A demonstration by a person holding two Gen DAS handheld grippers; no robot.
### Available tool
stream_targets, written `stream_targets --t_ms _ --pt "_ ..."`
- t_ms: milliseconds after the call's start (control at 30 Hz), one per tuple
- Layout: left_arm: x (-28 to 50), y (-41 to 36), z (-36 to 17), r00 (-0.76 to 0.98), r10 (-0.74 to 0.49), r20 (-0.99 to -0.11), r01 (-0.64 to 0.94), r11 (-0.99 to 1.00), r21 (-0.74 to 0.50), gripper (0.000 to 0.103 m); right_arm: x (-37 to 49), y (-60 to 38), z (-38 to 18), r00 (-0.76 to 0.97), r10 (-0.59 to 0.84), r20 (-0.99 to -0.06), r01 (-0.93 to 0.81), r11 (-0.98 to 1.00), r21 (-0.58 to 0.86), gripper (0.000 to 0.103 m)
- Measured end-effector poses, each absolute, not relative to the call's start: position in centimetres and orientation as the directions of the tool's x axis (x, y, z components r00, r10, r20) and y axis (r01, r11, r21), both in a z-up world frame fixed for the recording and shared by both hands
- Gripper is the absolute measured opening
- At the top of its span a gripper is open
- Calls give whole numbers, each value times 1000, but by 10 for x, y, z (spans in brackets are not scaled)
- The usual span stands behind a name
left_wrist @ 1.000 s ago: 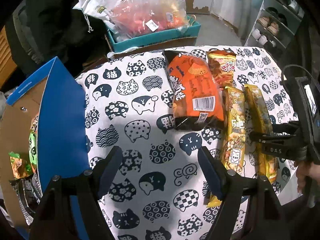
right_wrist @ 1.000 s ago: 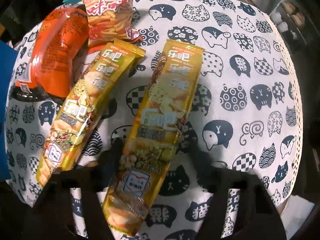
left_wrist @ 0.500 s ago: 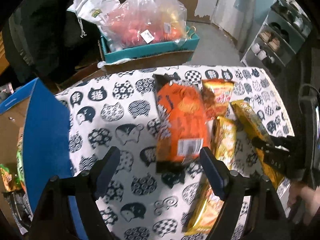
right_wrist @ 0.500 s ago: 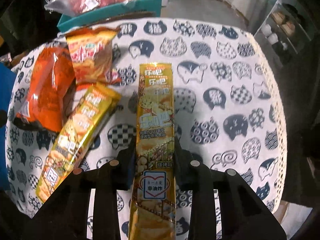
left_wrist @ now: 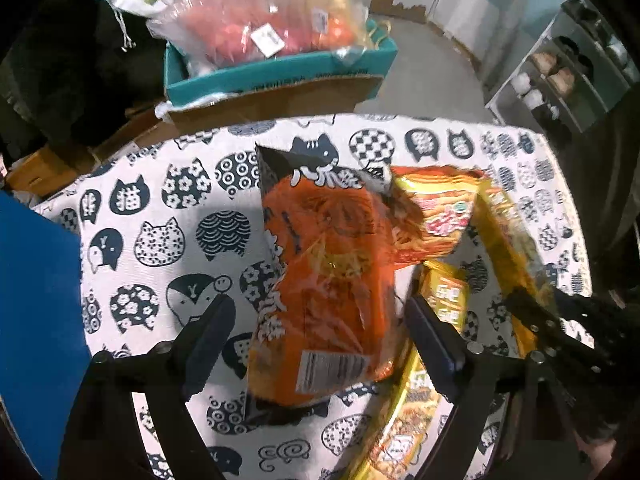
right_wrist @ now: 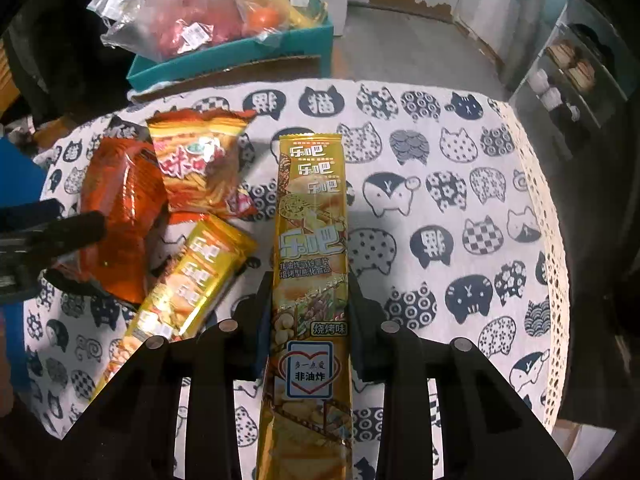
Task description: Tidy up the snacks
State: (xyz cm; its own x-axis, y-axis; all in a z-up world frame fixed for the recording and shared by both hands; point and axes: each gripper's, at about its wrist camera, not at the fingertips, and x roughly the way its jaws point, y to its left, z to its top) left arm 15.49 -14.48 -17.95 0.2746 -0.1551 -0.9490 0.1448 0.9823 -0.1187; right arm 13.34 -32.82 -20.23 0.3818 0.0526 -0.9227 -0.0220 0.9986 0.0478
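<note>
My right gripper (right_wrist: 308, 300) is shut on a long gold chip pack (right_wrist: 310, 240) and holds it lifted above the cat-print tablecloth (right_wrist: 460, 200). My left gripper (left_wrist: 318, 336) is open, its fingers on either side of the orange snack bag (left_wrist: 324, 280). The orange bag (right_wrist: 120, 208) also shows in the right wrist view, with a red-and-yellow fries bag (right_wrist: 196, 164) and a second gold pack (right_wrist: 188, 280) beside it. In the left wrist view the fries bag (left_wrist: 436, 216), the second gold pack (left_wrist: 420, 400) and the held gold pack (left_wrist: 508, 240) lie to the right.
A blue-sided cardboard box (left_wrist: 36, 320) stands at the table's left edge. Behind the table a teal box (left_wrist: 280, 72) holds plastic bags of goods. A shelf rack (right_wrist: 572, 76) stands at the far right. The tablecloth's lace edge (right_wrist: 556, 280) marks the right rim.
My right gripper closed on the gold pack and lifted it. My left gripper moved right and forward from the blue box until its open fingers straddle the orange bag.
</note>
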Motion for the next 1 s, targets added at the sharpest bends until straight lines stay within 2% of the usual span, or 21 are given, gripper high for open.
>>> stream_targets --t_ms 233,300,467,1000 --pt "163 -147 -207 211 -166 -963 136 981 -139 88 138 -326 -203 386 66 -920 -35 998 57 30" --pt "162 -145 -211 201 -187 -961 136 977 -162 77 139 -327 -203 385 67 -920 -33 998 59 30" --pt "153 -142 -207 239 -202 -950 170 972 -164 64 136 -326 -203 385 74 -920 -33 997 66 30" --pt "116 -104 -161 368 -119 -922 184 982 -53 61 125 -302 -182 415 103 -904 -84 994 75 30"
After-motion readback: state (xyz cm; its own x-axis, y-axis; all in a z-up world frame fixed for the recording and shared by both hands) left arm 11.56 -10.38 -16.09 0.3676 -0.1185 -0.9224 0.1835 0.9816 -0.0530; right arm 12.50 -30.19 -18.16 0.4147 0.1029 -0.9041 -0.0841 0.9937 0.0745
